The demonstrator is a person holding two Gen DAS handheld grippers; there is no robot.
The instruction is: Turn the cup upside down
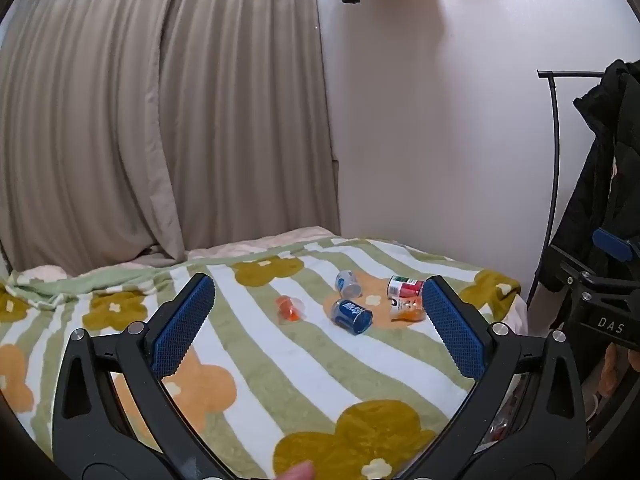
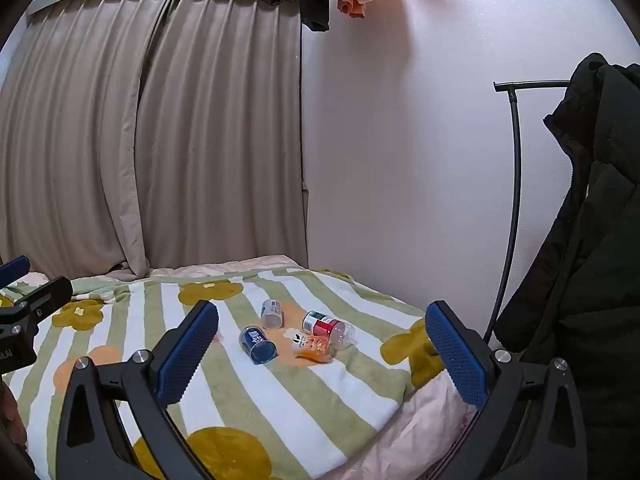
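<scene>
Several small cups lie on their sides on a striped flower blanket (image 1: 280,368). A dark blue cup (image 1: 352,314) (image 2: 257,345) lies in the middle. A pale blue-white cup (image 1: 348,283) (image 2: 272,313) lies behind it. A red and green cup (image 1: 405,286) (image 2: 326,326) and an orange and white cup (image 1: 407,309) (image 2: 312,346) lie to the right. A clear cup with orange inside (image 1: 289,309) lies apart on the left, hidden in the right wrist view. My left gripper (image 1: 318,298) and right gripper (image 2: 322,328) are both open, empty, and short of the cups.
The bed meets a beige curtain (image 1: 160,120) at the back and a white wall (image 1: 440,120) on the right. A black coat (image 2: 592,240) hangs on a rack (image 2: 516,184) past the bed's right edge. Pink bedding (image 2: 400,440) shows under the blanket.
</scene>
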